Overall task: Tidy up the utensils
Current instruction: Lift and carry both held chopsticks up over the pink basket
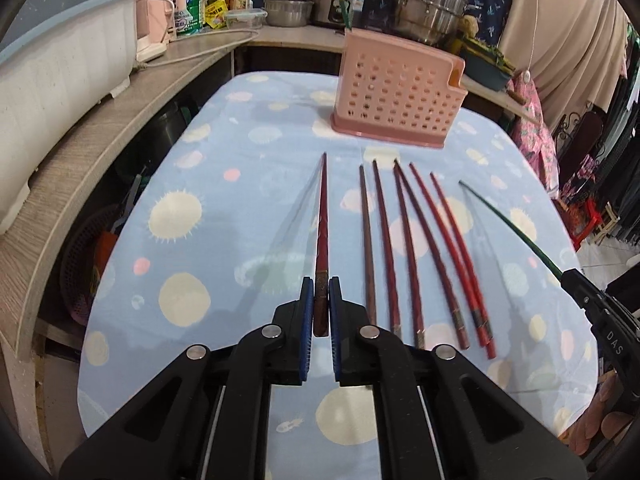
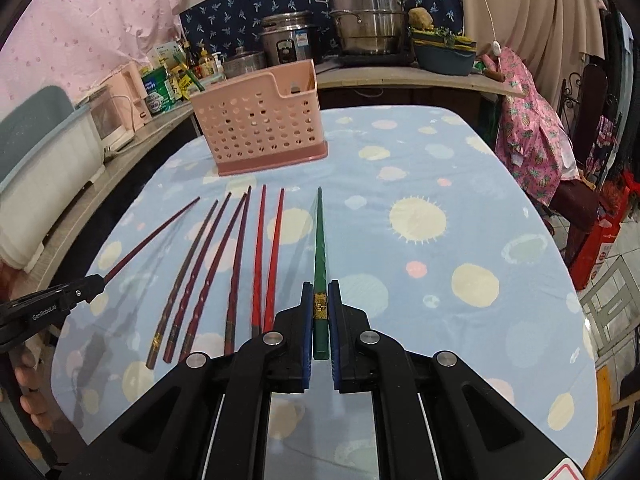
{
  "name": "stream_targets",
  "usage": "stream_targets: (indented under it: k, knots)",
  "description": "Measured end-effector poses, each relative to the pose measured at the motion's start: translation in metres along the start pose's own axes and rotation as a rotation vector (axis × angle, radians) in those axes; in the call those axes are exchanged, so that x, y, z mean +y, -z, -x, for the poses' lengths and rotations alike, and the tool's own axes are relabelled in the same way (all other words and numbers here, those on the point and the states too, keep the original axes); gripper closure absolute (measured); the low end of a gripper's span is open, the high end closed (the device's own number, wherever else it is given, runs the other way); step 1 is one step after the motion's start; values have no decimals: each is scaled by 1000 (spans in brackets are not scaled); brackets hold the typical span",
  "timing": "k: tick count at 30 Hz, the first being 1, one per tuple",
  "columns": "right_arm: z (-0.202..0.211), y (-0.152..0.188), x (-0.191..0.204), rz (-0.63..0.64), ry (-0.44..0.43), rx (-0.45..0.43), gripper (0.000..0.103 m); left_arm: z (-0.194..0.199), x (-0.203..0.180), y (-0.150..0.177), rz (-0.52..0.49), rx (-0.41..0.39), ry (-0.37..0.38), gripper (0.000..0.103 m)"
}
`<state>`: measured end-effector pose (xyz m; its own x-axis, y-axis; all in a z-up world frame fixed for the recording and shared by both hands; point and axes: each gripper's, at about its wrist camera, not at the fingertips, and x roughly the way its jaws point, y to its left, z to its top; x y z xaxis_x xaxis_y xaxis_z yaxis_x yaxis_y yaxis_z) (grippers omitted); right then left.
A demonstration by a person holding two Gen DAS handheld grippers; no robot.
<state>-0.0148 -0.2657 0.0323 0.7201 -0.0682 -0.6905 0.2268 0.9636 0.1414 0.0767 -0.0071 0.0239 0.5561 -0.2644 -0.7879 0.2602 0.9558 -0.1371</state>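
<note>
Item: left tool (image 1: 319, 300); pressed onto the thick end of a dark red chopstick (image 1: 322, 216), tip pointing ahead toward the pink perforated holder (image 1: 394, 98); a shadow on the cloth beside it suggests the stick is lifted clear of the tabletop (image 1: 224, 240).

Item: right tool (image 2: 320, 304); pinching a green chopstick (image 2: 320, 240) at its gold band, near the butt; tip likewise aimed forward and apparently off the cloth.

Item: six chopsticks left lying in a loose row (image 1: 420, 248) between the two held ones; two nearly crossing at their tips.

Item: holder; standing at the far end of the tabletop, well apart from both tools; something already stands inside it.

Hazards, judged:
- each stick is gripped far from its middle; the long free end may swing or pivot between the pads, so the tip could miss the holder's opening;
- a tip catching a perforation or the rim could tip the light holder;
- both tools converging on one holder may collide;
- a low pass could scatter the row.
</note>
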Motion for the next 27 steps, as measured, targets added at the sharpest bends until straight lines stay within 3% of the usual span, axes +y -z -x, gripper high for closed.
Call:
stream_targets:
  k: [11,27]
  knots:
    - [18,-83,-15,-50,-37,-139,96,27,-2,-73,9,-112,8,96]
    - [18,-194,-25,-100,-77,-273,96,56,-23,-199,14,-291,32,96]
